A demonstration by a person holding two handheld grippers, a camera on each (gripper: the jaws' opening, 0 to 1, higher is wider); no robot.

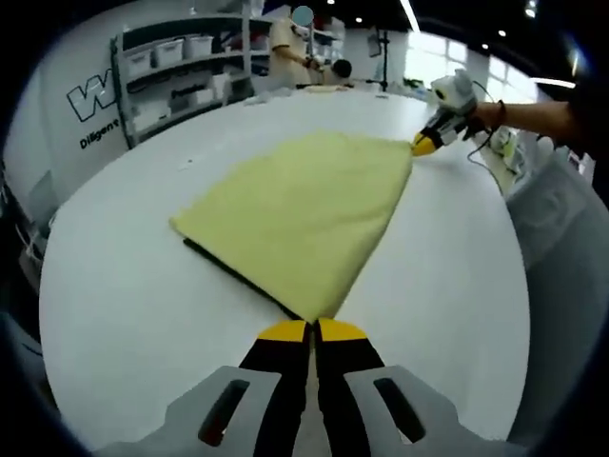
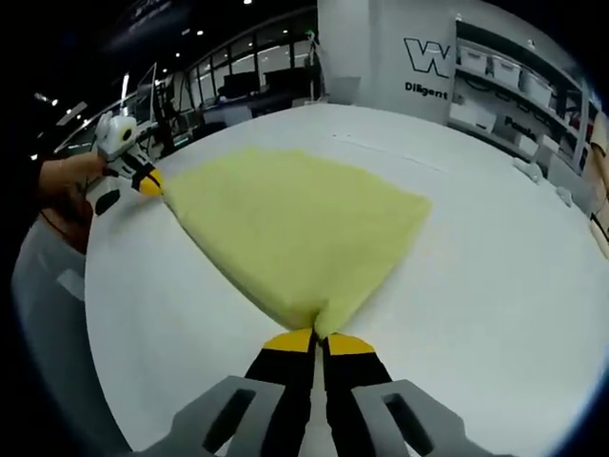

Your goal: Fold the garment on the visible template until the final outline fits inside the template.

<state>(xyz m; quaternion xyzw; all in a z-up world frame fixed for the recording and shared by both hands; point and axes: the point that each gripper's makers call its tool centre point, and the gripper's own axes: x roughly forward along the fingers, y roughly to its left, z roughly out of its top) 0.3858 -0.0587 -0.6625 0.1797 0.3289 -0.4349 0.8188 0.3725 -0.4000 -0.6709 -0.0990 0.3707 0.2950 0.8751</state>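
The yellow garment (image 1: 303, 214) lay spread at the centre of the white worktop (image 1: 124, 286), over a dark template edge (image 1: 238, 276) showing at 7 o'clock. Left tool (image 1: 312, 329), at 6 o'clock, was closed on one garment corner. Right tool (image 2: 319, 339), likewise closed, pinched the opposite corner; in the left gripper view it appeared at 2 o'clock.
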